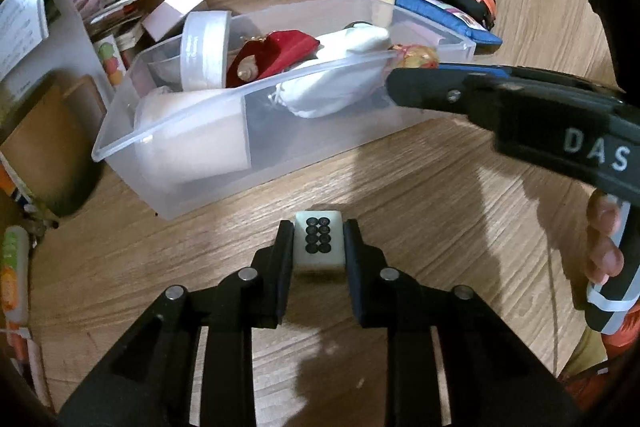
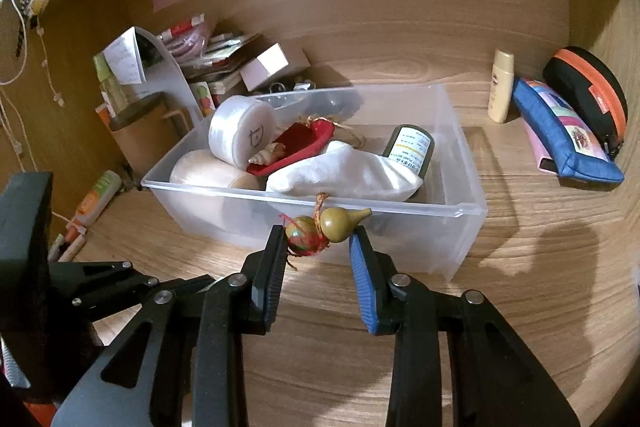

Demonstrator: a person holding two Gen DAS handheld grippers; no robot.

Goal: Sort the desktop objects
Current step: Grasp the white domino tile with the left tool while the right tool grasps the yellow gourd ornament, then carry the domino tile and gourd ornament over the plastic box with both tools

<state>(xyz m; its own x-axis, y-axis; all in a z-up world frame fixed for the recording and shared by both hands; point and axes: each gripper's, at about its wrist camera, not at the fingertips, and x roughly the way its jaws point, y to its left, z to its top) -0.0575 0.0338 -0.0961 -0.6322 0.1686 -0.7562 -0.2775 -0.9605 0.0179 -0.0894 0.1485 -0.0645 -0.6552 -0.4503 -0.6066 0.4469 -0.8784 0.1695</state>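
Both grippers are loaded, and the step in hand appears to be delivery into the clear plastic bin (image 2: 460,223). The left gripper (image 1: 319,243) has its jaws pinching a mahjong tile (image 1: 319,241), a smooth off-white block with dark circles on its face, held above the wood-grain table (image 1: 420,195) just in front of the bin's near wall. The right gripper (image 2: 322,239) has its jaws pinching a gourd charm (image 2: 334,223), a glossy olive wooden gourd tied to a netted red-and-green bead, at the bin's near rim. The bin is translucent, thin-walled and rectangular; it already holds a soft white cloth pouch (image 2: 348,175), a red dish (image 2: 304,143), a round white case (image 2: 240,131) and a dark labelled bottle (image 2: 412,151). The next move likely calls for carrying each item over the rim, then spreading the jaws above free space.
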